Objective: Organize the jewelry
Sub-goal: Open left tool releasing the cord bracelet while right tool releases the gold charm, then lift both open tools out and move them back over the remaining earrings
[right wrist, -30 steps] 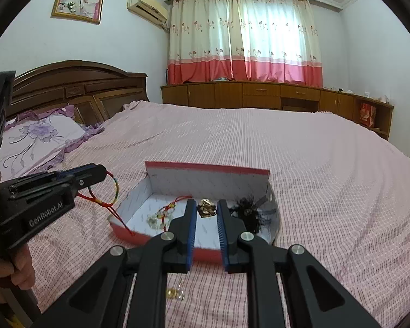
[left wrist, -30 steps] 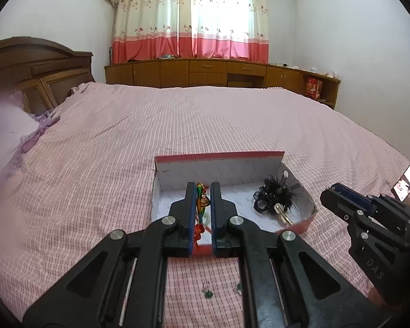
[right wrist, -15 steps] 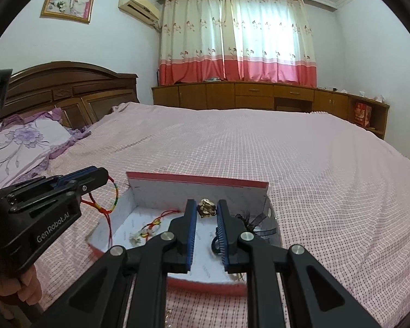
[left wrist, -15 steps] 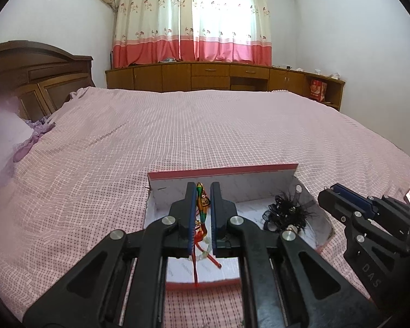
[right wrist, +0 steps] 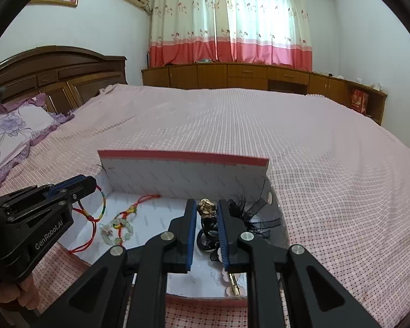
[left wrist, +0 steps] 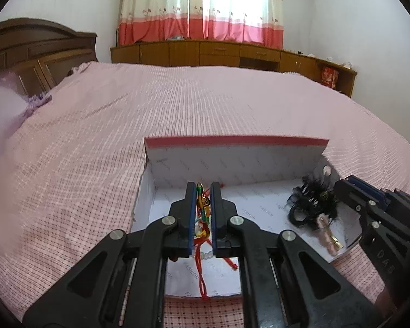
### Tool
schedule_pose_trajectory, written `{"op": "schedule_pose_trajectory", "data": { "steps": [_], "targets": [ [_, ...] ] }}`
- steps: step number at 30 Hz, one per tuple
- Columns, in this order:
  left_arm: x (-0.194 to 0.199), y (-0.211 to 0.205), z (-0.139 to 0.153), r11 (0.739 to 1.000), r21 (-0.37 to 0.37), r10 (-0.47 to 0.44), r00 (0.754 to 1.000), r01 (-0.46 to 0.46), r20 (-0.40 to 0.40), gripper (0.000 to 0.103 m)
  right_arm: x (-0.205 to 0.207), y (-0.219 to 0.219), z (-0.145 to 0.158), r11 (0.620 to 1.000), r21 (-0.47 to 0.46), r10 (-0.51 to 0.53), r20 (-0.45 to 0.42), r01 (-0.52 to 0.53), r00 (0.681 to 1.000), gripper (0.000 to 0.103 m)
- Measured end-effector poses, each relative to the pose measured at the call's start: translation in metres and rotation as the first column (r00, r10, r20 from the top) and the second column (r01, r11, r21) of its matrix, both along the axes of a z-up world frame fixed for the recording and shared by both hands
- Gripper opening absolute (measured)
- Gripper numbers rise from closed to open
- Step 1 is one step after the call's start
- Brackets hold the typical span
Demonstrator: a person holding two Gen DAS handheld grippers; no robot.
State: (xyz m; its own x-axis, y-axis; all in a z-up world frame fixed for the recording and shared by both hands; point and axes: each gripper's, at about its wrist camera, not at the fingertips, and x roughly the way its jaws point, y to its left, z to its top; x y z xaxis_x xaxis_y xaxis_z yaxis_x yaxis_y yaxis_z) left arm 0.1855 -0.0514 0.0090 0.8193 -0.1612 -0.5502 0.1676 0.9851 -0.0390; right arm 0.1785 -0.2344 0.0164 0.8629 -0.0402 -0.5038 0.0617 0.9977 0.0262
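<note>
An open box with a red rim and white lining lies on the pink bed. My left gripper hangs over the box's left half, shut on a multicoloured cord bracelet whose red strings trail onto the box floor. In the right wrist view my right gripper is shut on a small gold ornament above the box's right half. Below it lies a black feathery hairpiece. A pale bead bracelet on red cord rests on the box floor. The left gripper shows at the left of that view.
The pink checked bedspread spreads out beyond the box. A purple pillow and wooden headboard are at the left, low wooden cabinets under curtains at the far wall. A pink and gold clip lies at the box's right front. A person's hand holds the left gripper.
Both grippers have moved forward and down, from in front of the box to over its inside. The small pieces on the bedspread in front of the box have dropped out of view.
</note>
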Motion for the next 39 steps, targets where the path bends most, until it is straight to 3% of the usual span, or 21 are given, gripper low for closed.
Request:
{"op": "schedule_pose_trajectory", "data": {
  "steps": [12, 14, 18, 20, 39],
  "targets": [
    [0.011, -0.001, -0.02, 1.0, 0.008, 0.009, 0.998, -0.008, -0.066, 0.002, 0.014, -0.005, -0.025, 1.0, 0.003, -0.016, -0.066, 0.016, 0.998, 0.017],
    [0.012, -0.002, -0.019, 1.0, 0.013, 0.003, 0.997, -0.002, -0.075, 0.009, 0.015, -0.007, -0.027, 1.0, 0.011, -0.017, -0.07, 0.018, 0.997, 0.018],
    [0.009, -0.004, -0.017, 1.0, 0.014, 0.002, 0.997, -0.001, -0.074, 0.024, 0.016, -0.007, -0.026, 1.0, 0.012, -0.024, -0.072, 0.025, 0.997, 0.037],
    [0.009, -0.005, -0.016, 1.0, 0.011, 0.001, 0.997, 0.0, -0.074, 0.028, 0.015, -0.008, -0.025, 1.0, 0.018, -0.021, -0.067, 0.022, 0.998, 0.039],
    [-0.021, 0.009, 0.013, 1.0, -0.011, 0.026, 0.999, -0.026, -0.046, 0.029, -0.009, 0.001, -0.001, 1.0, 0.025, -0.005, -0.025, 0.006, 1.0, 0.039]
  ]
}}
